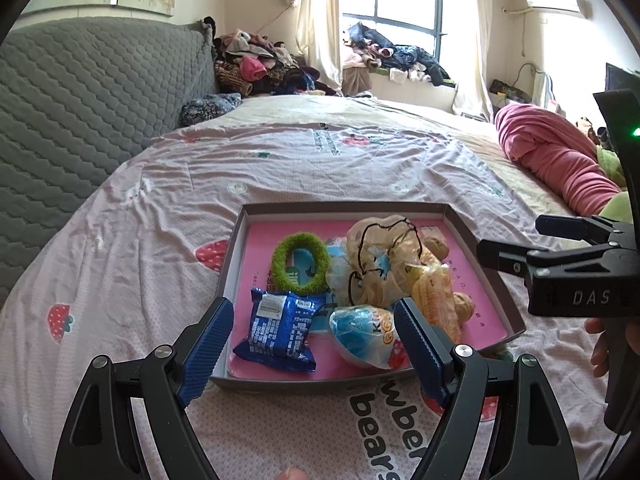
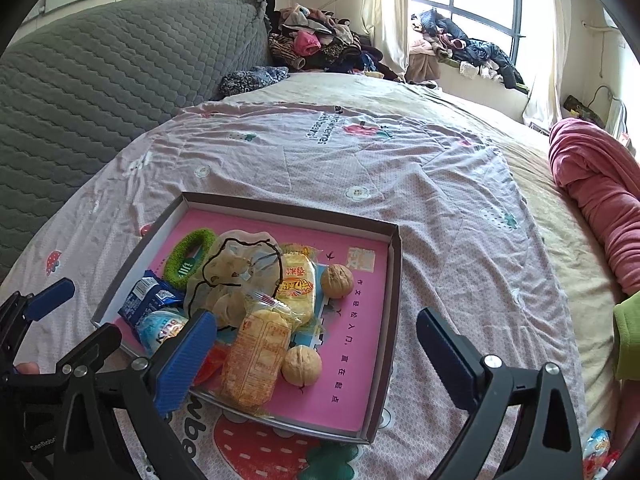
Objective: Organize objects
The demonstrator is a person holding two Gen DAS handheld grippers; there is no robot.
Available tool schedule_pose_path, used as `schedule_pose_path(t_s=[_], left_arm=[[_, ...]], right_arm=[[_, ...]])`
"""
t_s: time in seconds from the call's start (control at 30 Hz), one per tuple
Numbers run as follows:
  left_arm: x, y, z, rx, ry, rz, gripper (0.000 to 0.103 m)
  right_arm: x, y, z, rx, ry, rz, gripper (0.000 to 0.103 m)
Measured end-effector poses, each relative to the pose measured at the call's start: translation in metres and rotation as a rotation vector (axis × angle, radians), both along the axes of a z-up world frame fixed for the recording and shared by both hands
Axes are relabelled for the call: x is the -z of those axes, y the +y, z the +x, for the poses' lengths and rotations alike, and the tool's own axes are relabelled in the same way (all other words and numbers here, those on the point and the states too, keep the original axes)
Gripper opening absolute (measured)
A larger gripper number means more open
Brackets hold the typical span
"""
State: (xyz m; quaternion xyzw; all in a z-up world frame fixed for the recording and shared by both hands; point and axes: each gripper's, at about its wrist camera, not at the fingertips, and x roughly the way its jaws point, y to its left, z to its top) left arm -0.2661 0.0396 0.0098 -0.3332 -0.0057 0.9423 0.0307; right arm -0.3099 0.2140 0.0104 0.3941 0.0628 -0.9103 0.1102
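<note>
The left gripper (image 1: 314, 344) stands wide apart and holds nothing; its ribbed blue pads (image 1: 208, 350) straddle the near edge of the shallow cardboard box (image 1: 236, 248). Between them lie a crinkled blue foil snack packet (image 1: 280, 330), printed label side up with text too small to read, and at 3 o'clock of it a rounded blue-and-white wrapped sweet (image 1: 360, 332) with a partly legible "K".

The right gripper (image 2: 316, 350) is equally spread and grips nothing. Its blue left pad (image 2: 184, 360) hovers by the box's near rim; whether it touches anything cannot be told. A clear-wrapped rice cracker (image 2: 256, 356) lies just beside it. At 3 o'clock of the cracker sits a wrinkled walnut (image 2: 302, 366); a second walnut (image 2: 337, 281) lies at 12 o'clock of the first. A yellow cracker pack (image 2: 298, 286) carries red Chinese characters.

A translucent drawstring pouch (image 2: 232, 276) with black cord sits mid-box, and a fuzzy green hair ring (image 2: 188, 262) lies at its 10 o'clock. The box's pink liner (image 2: 352, 360) bears Chinese print.

The box rests on a pink strawberry-print sheet (image 1: 280, 160) reading "bears". The right gripper's body, seen from the left wrist, shows "DAS".
</note>
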Motion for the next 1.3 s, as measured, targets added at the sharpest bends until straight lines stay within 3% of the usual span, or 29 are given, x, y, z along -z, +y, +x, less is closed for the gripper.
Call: schedule_pose_path(t_s=[1.0, 1.3], left_arm=[[-0.087, -0.002, 0.049, -0.023, 0.070, -0.028, 0.084], [-0.100, -0.005, 0.069, -0.033, 0.079, -0.035, 0.084]], right_arm=[[-0.077, -0.009, 0.067, -0.002, 0.110, -0.028, 0.102], [-0.090, -0.011, 0.093, -0.002, 0.123, -0.037, 0.102]])
